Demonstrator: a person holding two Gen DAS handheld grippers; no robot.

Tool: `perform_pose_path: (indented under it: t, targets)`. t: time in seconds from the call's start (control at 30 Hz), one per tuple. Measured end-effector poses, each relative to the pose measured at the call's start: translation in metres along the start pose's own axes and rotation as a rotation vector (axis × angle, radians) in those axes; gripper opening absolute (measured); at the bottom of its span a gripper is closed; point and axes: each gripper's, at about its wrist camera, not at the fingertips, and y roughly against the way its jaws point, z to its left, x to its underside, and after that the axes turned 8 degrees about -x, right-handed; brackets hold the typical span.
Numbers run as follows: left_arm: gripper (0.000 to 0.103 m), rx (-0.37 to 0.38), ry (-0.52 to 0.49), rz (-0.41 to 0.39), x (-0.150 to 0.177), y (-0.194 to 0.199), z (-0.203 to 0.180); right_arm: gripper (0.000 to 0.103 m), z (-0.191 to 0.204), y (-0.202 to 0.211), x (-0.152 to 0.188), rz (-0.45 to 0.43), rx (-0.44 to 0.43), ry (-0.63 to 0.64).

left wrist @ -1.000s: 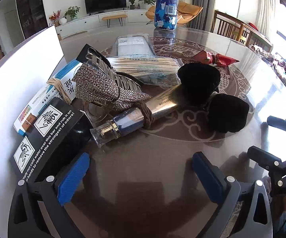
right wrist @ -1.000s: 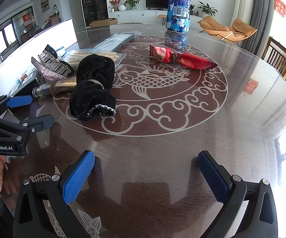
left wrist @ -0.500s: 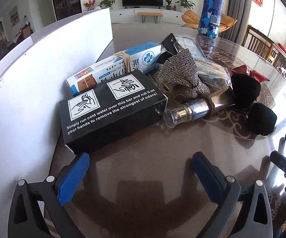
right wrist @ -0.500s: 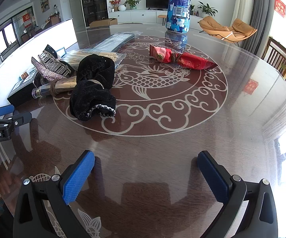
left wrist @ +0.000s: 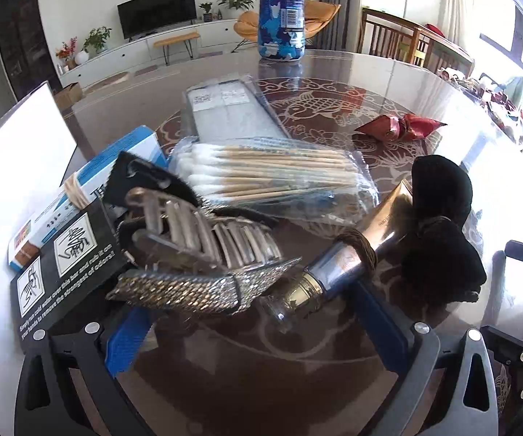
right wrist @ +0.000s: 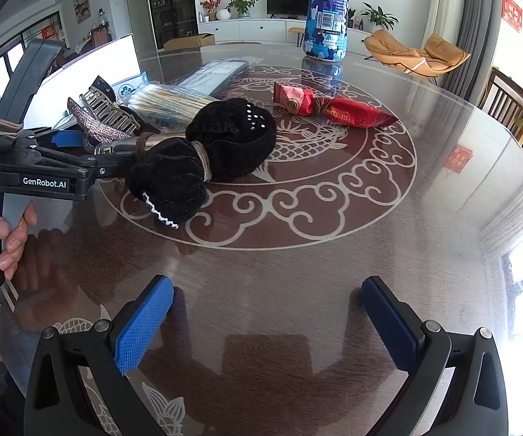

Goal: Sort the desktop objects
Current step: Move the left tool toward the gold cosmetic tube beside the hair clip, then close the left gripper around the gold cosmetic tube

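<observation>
The left gripper (left wrist: 254, 321), at the bottom of the frame, is spread wide around the clear cap of the cosmetic tube (left wrist: 334, 272) lying at center on the table (left wrist: 261, 381). The tube looks light, smooth and slippery, likely soft in the body; the firmer cap end seems the best hold. The right gripper (right wrist: 267, 323) hangs released over bare table.

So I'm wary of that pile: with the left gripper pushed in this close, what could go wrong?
The open left gripper straddles the bottle, but the hair clip overlaps that gap, so closing may catch both. The scrunchie wrapped around the bottle could drag along. The bottle lies on glossy tabletop and might roll.
</observation>
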Motion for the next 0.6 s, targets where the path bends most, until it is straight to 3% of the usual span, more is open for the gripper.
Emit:
perform_pose_path:
  t: [0.1, 0.6]
  targets:
    - [0.103, 0.074, -0.06, 0.001, -0.012, -0.007, -0.017, 0.103, 0.0, 0.0, 0.0, -0.001, 0.0, 0.0]
    - [0.103, 0.127, -0.129, -0.018, 0.013, 0.013, -0.034, 0.103, 0.002, 0.003, 0.001, -0.006, 0.009, -0.012]
